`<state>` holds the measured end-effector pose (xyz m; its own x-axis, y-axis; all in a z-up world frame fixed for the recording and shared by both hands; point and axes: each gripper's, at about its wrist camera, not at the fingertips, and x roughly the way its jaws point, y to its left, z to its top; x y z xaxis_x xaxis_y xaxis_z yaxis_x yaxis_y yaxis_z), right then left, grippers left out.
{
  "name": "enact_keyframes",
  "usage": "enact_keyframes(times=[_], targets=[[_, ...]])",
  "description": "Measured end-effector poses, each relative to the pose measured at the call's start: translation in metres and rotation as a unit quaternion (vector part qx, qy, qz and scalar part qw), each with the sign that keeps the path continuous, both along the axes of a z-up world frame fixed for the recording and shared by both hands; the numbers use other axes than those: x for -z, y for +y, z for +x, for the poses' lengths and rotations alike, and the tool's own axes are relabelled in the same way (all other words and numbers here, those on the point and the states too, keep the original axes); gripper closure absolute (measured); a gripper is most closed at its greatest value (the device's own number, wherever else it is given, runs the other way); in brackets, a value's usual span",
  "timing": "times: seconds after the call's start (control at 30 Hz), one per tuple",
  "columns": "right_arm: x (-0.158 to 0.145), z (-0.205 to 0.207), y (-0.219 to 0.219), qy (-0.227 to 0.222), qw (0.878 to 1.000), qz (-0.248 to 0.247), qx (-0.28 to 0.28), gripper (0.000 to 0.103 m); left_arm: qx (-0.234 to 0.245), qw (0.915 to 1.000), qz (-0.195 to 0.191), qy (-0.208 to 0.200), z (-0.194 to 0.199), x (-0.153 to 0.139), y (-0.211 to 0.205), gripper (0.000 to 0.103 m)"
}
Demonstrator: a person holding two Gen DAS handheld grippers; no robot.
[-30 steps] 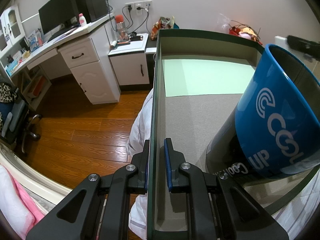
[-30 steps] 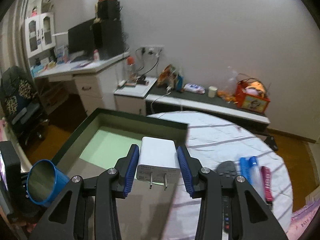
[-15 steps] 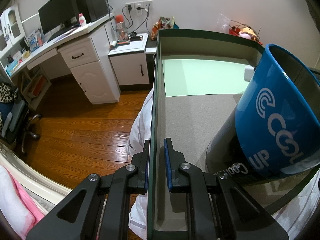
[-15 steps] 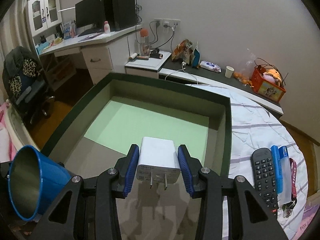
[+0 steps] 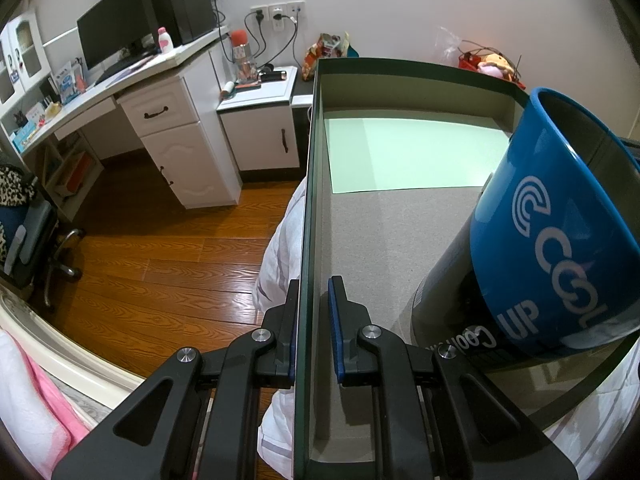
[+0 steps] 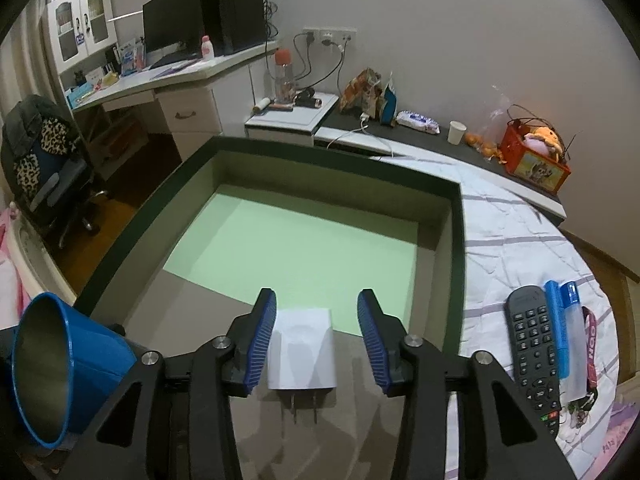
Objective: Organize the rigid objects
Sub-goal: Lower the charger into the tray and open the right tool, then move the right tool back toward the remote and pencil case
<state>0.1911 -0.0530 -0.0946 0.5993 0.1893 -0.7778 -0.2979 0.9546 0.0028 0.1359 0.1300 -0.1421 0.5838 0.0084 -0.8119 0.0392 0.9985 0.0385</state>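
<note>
A dark green open box point(image 6: 456, 224) lies on the bed, with a pale green sheet point(image 6: 304, 252) on its floor. My left gripper point(image 5: 313, 334) is shut on the box's left wall point(image 5: 308, 208). A blue cup point(image 5: 560, 232) marked COOL UP leans in the box to its right; it also shows in the right wrist view point(image 6: 60, 364). My right gripper point(image 6: 316, 336) is open over the box floor. A white plug adapter point(image 6: 302, 350) lies between its fingers, prongs toward the camera, touching no pad that I can see.
On the bedsheet right of the box lie a black remote point(image 6: 532, 352), a blue and clear tube point(image 6: 568, 328) and a pink strap point(image 6: 590, 344). A desk with monitor point(image 5: 116, 36), a white cabinet point(image 5: 260, 128) and an office chair point(image 5: 28, 232) stand across a wood floor.
My right gripper has lowered into the box and opened, letting go of the white adapter, which now lies on the box floor. The left gripper has not moved.
</note>
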Motion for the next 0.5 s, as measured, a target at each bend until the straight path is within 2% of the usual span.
enact_keyframes(times=[0.2,0.5], targets=[[-0.019,-0.009,-0.012,-0.040,0.999,0.000,0.018,0.052,0.000,1.0000,0.000,0.000,0.000,0.000,0.000,0.092],[-0.061,-0.032,-0.057,-0.112,0.992,-0.007,0.056,0.052,-0.002,1.0000,0.000,0.002,-0.004,0.002,0.002,0.092]])
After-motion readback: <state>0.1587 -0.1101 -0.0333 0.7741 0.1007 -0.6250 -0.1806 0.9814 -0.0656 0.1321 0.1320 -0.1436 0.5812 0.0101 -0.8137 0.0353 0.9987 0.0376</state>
